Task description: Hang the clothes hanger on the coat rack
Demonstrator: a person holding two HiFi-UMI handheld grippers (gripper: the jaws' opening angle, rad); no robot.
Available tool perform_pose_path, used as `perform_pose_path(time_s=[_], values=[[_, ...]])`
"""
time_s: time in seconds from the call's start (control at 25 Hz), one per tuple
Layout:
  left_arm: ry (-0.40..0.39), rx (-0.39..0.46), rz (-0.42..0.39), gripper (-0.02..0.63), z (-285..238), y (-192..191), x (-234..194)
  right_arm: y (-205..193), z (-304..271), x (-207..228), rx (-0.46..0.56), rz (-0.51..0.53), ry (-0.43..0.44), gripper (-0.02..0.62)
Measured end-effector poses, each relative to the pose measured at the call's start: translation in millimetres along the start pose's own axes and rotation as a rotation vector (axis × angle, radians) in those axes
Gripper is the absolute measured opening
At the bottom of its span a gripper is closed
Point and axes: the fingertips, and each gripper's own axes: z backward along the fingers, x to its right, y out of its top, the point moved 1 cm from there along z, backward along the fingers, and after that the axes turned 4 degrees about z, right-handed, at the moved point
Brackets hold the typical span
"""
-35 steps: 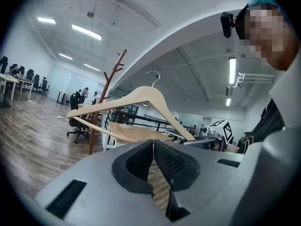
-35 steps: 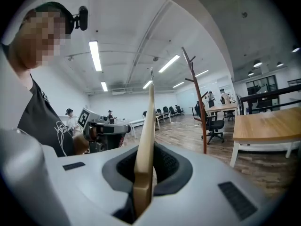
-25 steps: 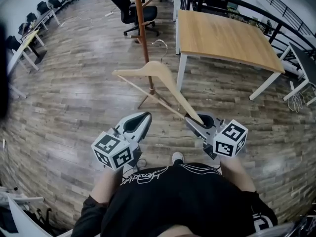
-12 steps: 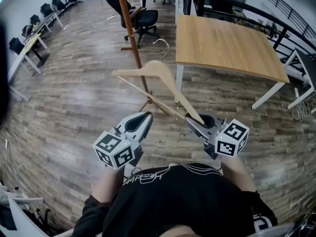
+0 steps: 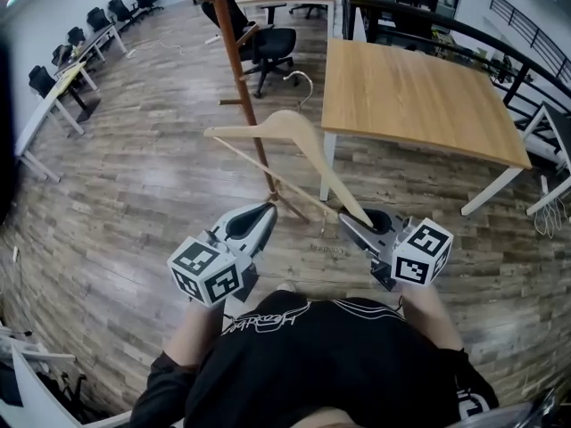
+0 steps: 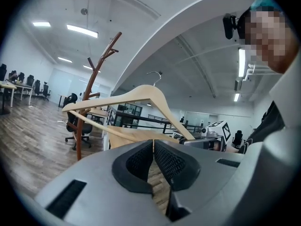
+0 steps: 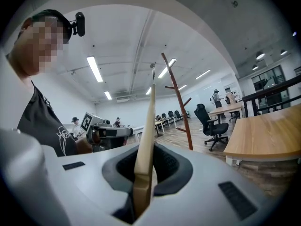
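A light wooden clothes hanger [image 5: 287,134] with a metal hook [image 5: 303,82] hangs in the air in front of me. My right gripper [image 5: 361,224] is shut on its right arm end; in the right gripper view the hanger [image 7: 148,126] stands edge-on between the pads. My left gripper [image 5: 256,220] is shut with nothing in it, just below and left of the hanger's bar. In the left gripper view the pads [image 6: 141,161] meet under the hanger [image 6: 141,95]. The brown coat rack [image 5: 237,56] stands on the floor ahead, behind the hanger, also seen as coat rack [image 6: 94,79] and coat rack [image 7: 179,100].
A wooden table [image 5: 419,87] on white legs stands to the right of the rack. A black office chair [image 5: 268,43] sits behind the rack. More desks and chairs [image 5: 71,56] line the far left. Wood floor [image 5: 134,194] lies between me and the rack.
The coat rack and the table have slid nearer and lower in the head view as I came closer. Both grippers and the hanger keep their places in the picture.
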Motion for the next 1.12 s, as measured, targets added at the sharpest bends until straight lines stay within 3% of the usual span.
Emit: perform_pose_path(time_s=[0.6,1.12], values=[[-0.029,0.011,0.014,0.014,-73,45,-101,34,-80,93,-0.035,0.037,-0.023,0.061],[0.052,0.064,0.010,0.014,-70,99,-226,97,-205,148,-0.001,0.102,0.025,0.061]])
